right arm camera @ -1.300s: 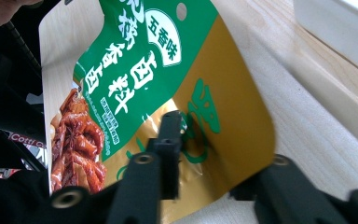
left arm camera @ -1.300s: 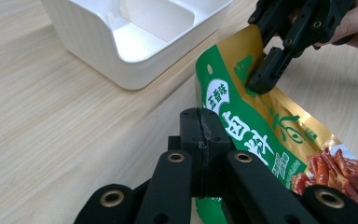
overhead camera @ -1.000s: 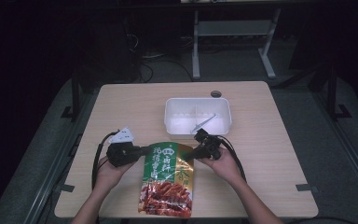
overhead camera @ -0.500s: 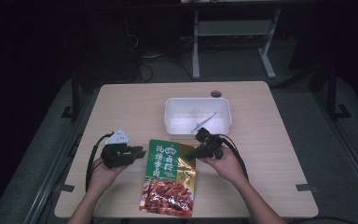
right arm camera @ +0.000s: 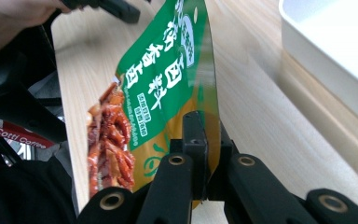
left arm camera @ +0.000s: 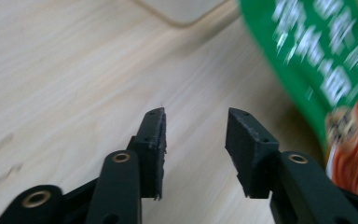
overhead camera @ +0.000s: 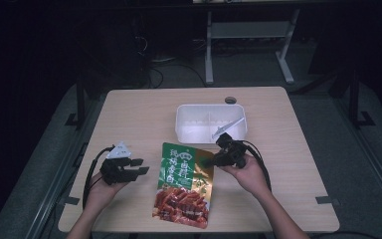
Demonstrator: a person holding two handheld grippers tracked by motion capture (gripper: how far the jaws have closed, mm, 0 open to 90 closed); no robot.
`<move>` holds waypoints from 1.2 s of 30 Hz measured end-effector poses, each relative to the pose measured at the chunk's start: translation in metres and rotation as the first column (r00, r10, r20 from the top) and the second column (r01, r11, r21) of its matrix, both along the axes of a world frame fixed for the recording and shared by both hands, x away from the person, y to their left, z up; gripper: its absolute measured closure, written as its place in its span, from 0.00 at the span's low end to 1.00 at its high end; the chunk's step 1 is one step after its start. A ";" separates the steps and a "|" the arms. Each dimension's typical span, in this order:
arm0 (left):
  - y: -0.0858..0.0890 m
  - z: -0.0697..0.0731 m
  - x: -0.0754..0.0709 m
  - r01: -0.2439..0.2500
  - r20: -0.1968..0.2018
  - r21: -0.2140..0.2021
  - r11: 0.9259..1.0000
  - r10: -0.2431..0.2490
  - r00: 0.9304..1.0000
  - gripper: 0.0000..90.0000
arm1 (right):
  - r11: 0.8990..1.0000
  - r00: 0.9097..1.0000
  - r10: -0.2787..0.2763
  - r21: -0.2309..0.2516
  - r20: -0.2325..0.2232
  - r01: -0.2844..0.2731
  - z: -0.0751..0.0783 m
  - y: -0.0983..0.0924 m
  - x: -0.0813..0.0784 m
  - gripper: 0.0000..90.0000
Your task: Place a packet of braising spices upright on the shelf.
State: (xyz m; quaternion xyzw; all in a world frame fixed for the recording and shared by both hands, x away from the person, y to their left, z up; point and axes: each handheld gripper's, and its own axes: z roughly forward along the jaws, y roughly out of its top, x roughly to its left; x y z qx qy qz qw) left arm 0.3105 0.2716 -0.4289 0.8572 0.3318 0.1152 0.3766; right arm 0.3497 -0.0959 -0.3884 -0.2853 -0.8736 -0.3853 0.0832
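Pinching one edge only: right gripper (overhead camera: 213,160) clamps the green snack pouch (overhead camera: 184,184), near side of the white tray (overhead camera: 184,130). Left gripper (overhead camera: 140,167), jaws just opened, empty, left of pouch. Risk: pouch swings, slips.

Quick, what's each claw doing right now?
Left claw: open, nothing between its jaws, which have just been opening.
Right claw: closed on the snack bag.

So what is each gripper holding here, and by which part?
The right gripper is clamped on the snack pouch, at its right edge near the top. The left gripper holds nothing; its jaws have just been opening, nothing between them.
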 end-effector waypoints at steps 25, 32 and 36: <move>0.009 -0.008 0.001 -0.048 -0.011 0.039 0.998 0.048 0.999 0.55 | 0.997 0.992 0.069 0.035 0.106 -0.073 0.071 0.011 -0.009 1.00; 0.010 -0.008 0.002 -0.057 -0.011 0.039 0.998 0.057 0.998 0.54 | 0.994 0.989 0.098 0.033 0.114 -0.102 0.085 0.019 -0.010 1.00; 0.011 -0.008 0.002 -0.059 -0.005 0.042 0.997 0.059 0.998 0.54 | 0.994 0.988 0.104 0.026 0.114 -0.108 0.094 0.024 -0.010 1.00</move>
